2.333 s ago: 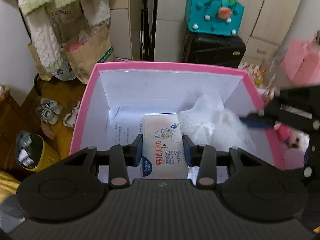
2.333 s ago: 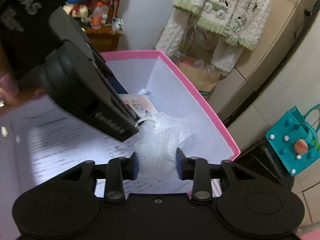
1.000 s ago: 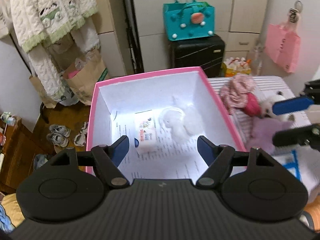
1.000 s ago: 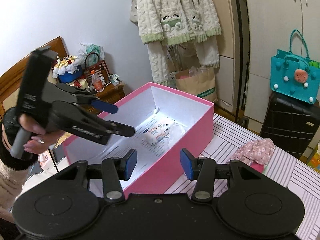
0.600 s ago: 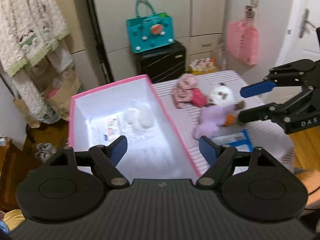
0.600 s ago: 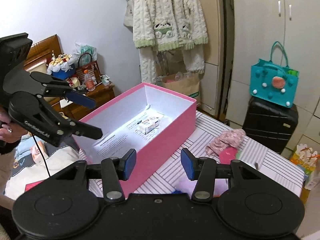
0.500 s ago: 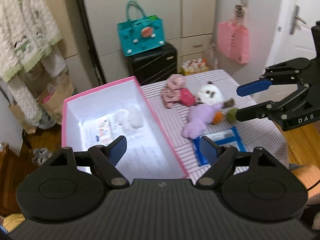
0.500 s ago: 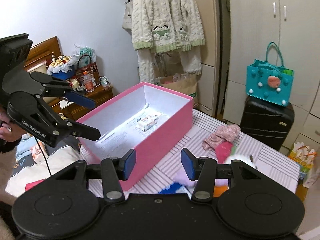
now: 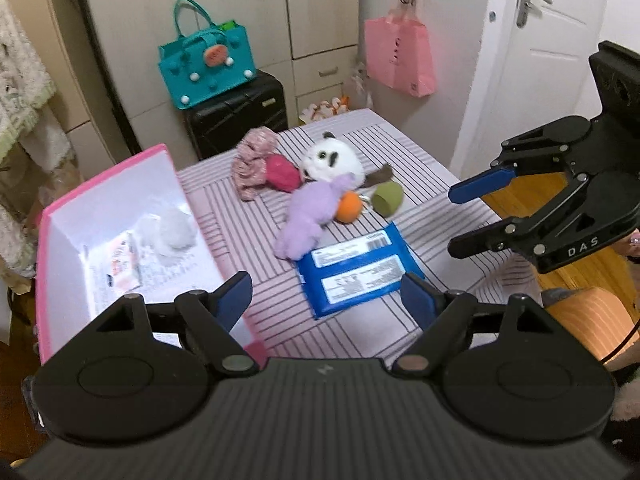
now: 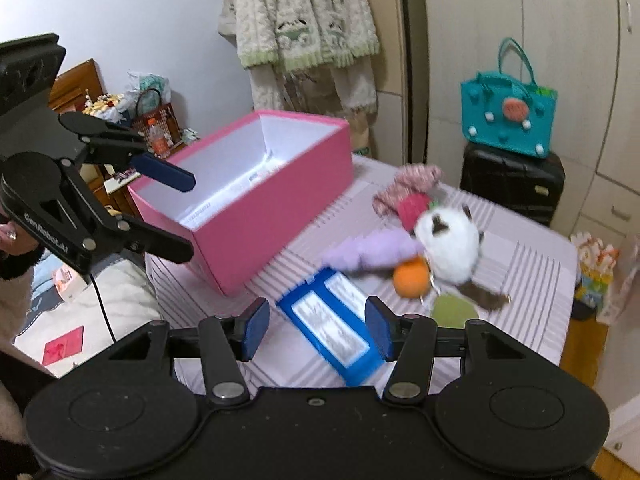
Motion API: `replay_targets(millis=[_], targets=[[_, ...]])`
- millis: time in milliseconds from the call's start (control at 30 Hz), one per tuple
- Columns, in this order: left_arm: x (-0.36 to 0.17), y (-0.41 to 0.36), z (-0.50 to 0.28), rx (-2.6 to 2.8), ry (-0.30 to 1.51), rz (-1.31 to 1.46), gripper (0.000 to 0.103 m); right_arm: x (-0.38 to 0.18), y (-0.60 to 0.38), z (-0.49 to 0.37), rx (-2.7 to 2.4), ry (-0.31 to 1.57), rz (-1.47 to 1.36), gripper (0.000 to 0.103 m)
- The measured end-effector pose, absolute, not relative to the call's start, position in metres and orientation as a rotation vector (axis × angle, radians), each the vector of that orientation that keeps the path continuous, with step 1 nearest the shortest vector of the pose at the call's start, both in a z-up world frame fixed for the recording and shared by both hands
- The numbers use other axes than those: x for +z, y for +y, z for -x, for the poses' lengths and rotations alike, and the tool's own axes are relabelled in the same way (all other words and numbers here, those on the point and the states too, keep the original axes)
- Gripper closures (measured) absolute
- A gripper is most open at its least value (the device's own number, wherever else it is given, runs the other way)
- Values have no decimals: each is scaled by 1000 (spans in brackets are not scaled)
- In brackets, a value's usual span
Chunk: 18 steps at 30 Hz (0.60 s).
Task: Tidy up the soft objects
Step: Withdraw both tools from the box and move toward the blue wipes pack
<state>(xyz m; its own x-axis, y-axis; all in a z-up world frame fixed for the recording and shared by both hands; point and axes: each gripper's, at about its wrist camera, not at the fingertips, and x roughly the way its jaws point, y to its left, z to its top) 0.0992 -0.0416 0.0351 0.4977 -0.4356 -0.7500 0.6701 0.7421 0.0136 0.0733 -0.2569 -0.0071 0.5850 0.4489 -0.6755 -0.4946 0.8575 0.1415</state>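
A pink box (image 9: 48,216) (image 10: 272,196) stands on the striped table and holds a white wipes pack (image 9: 122,258) and a white fluffy item (image 9: 176,232). On the table lie a blue wipes pack (image 9: 356,268) (image 10: 332,328), a purple plush (image 9: 314,212) (image 10: 376,252), a white panda plush (image 9: 332,158) (image 10: 448,236), an orange ball (image 9: 347,208), a green piece (image 9: 387,198), a pink knitted cloth (image 9: 254,160) and a red soft item (image 9: 282,172). My left gripper (image 9: 326,298) (image 10: 190,214) is open and empty above the box's near corner. My right gripper (image 10: 316,328) (image 9: 454,218) is open and empty above the blue pack.
A teal bag (image 9: 208,60) sits on a black suitcase (image 9: 236,116) behind the table. A pink bag (image 9: 400,56) hangs by the door. A knitted cardigan (image 10: 304,16) hangs on the wardrobe. A wooden nightstand (image 10: 92,92) with clutter stands left of the box.
Both grippers let go of the wipes pack and the fluffy item in the box, opened, and drew back and to the right, toward the soft things on the table.
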Motion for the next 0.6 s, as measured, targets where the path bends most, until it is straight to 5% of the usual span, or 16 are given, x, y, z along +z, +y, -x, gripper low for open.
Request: replay_targets(millis=[600], targets=[[-41,-82,-111,-648,829,-301,26,-95,-267,-73,550,840,60,37]])
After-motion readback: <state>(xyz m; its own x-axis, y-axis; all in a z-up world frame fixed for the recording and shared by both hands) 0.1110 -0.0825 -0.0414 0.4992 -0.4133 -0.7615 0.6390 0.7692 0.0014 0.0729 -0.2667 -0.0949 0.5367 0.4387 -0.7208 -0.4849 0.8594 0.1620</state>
